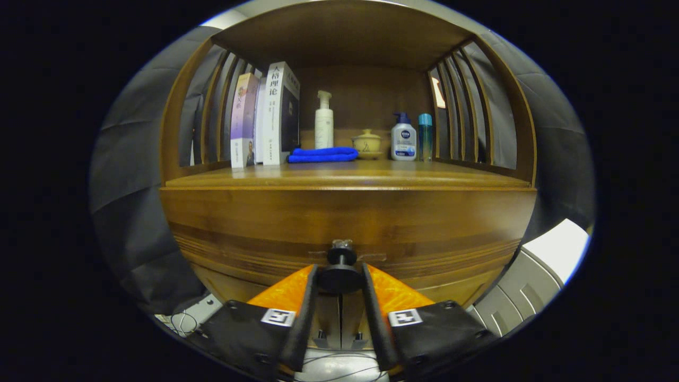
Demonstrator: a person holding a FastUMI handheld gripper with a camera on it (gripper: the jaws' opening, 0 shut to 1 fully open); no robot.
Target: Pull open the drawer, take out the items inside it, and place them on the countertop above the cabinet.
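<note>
The gripper [340, 276] has its 2 fingers closed in on the drawer's dark round knob [340, 273], 1 finger pressing each side of it, at 6 o'clock from the cabinet's centre. The knob stands out from the wooden drawer front [345, 223], which looks flush with the cabinet, not pulled out; what lies inside cannot be told. Above it, at 12 o'clock, runs the countertop [350, 178]. Farther back on it, from 10 o'clock round to 2 o'clock: upright books [265, 122], a folded blue cloth [322, 155], a white pump bottle [324, 121], a small lidded cup [367, 143], a white bottle with a blue pump [403, 139], and a slim blue bottle [425, 136] just beside it.
</note>
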